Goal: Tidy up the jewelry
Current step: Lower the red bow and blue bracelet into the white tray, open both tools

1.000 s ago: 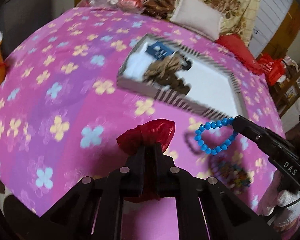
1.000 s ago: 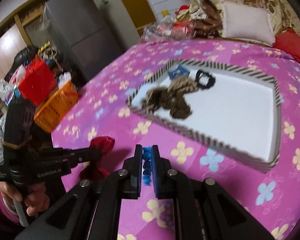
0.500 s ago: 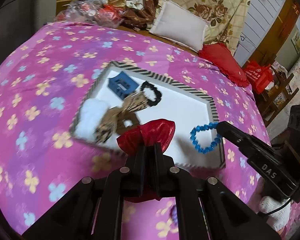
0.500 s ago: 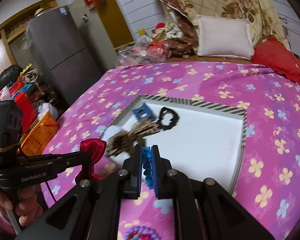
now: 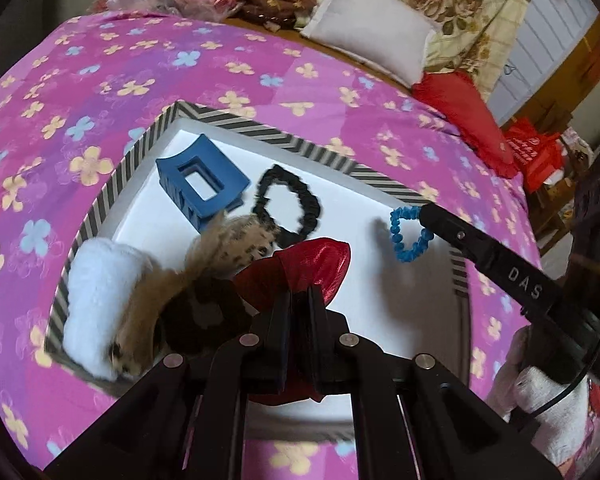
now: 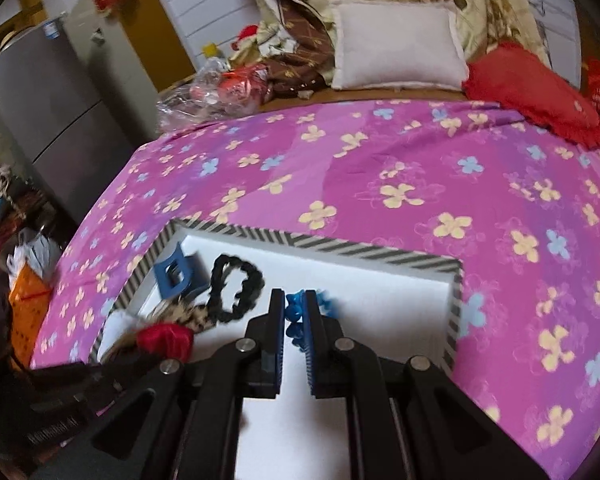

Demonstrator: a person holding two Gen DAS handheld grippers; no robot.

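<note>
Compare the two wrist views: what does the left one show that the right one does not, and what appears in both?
Only the left view shows the blue bracelet as a whole loop hanging from the right tongs, and the white fluffy piece in full. Only the right view shows the grey fridge and the orange basket. Both show the striped tray, the blue claw clip, the black scrunchie, the red bow held by the left tongs, and the white pillow.
</note>
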